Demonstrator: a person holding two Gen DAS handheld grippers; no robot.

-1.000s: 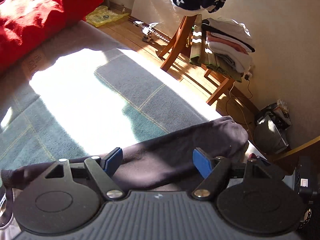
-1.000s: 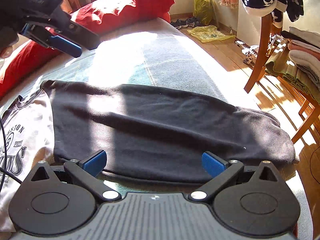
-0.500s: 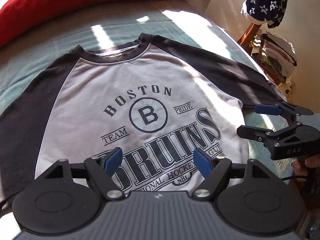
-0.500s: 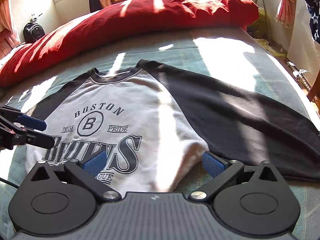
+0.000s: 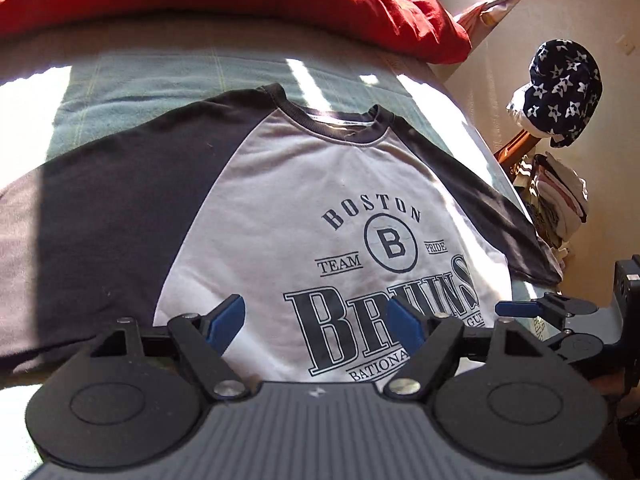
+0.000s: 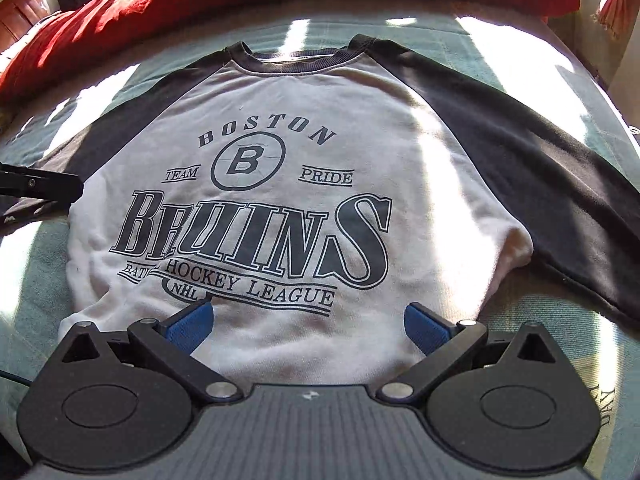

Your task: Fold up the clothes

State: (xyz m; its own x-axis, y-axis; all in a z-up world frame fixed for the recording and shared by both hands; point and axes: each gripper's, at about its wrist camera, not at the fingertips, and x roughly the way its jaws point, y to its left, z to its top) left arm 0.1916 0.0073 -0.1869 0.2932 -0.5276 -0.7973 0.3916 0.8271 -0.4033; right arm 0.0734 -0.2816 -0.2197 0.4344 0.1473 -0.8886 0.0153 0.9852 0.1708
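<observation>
— Sweatshirt (image 6: 280,208) fills both views now; a second ago we looked only along its dark right sleeve (image 6: 540,152), and half a second ago our left gripper (image 5: 316,322) sat further toward the right hem. We have since swung back to face the whole front, print up, flat on the green blanket (image 6: 36,280).

— So it lies spread out and unfolded, collar away from us. Fingers?

— Left pair spread wide, gripping nothing, hanging over the hem with the left sleeve (image 5: 92,240) stretching out beyond the left finger. Right gripper (image 6: 306,322) likewise spread and empty, its fingers bracketing the hem below the print.

— Room and edges, left to right?

— Left of our left fingers, blanket past the sleeve. Ahead of all fingers, open blanket before the red pillow (image 6: 200,8). Right of our right fingers, the right sleeve reaches the bed's edge; beyond that a chair with stacked clothes (image 5: 560,204), so we judge folds should travel inward.
</observation>
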